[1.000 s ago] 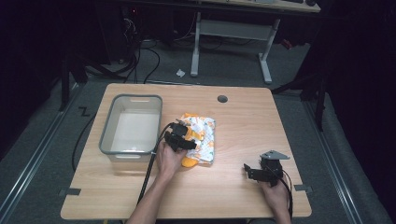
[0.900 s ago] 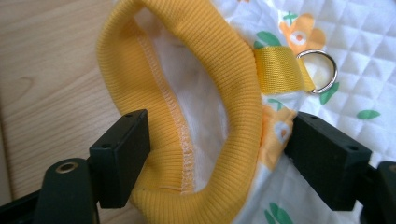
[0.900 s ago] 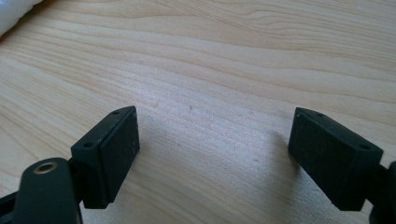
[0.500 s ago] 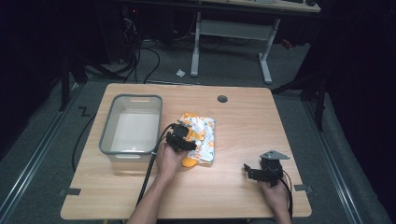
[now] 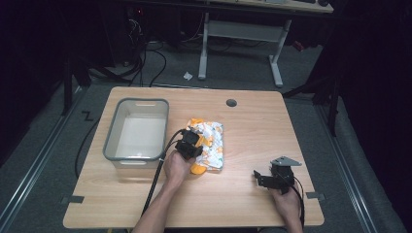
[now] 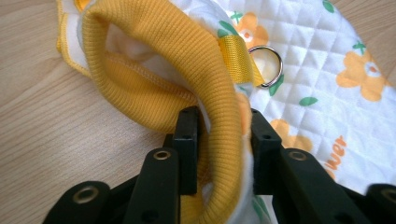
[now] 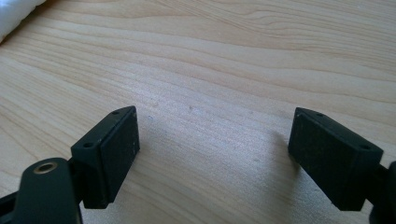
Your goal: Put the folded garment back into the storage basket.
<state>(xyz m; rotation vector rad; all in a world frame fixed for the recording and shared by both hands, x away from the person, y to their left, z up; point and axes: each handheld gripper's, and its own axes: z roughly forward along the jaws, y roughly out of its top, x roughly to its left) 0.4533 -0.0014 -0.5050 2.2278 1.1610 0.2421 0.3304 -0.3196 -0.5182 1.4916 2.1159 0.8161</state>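
Where the bench (image 5: pixel 243 194) met its left side, a grey tub (image 5: pixel 136 132) stood with its white inside bare. Just to its right, at the middle of the bench, lay a small quilted garment (image 5: pixel 210 143), white with orange flowers and green leaves. The left hand-held gripper (image 5: pixel 188 145) sat over the garment's near left corner; its jaws had just been closing and were now clamped on the yellow ribbed cuff (image 6: pixel 219 100), which stood up between them in a loop. Beside that cuff, a yellow strap carried a metal ring (image 6: pixel 267 66) lying on the quilted cloth. The garment rested flat on the wood, apart from the tub. Well to the right and nearer the person, the right hand-held gripper (image 5: pixel 272 178) was held low over bare wood, its jaws spread wide with nothing between them.
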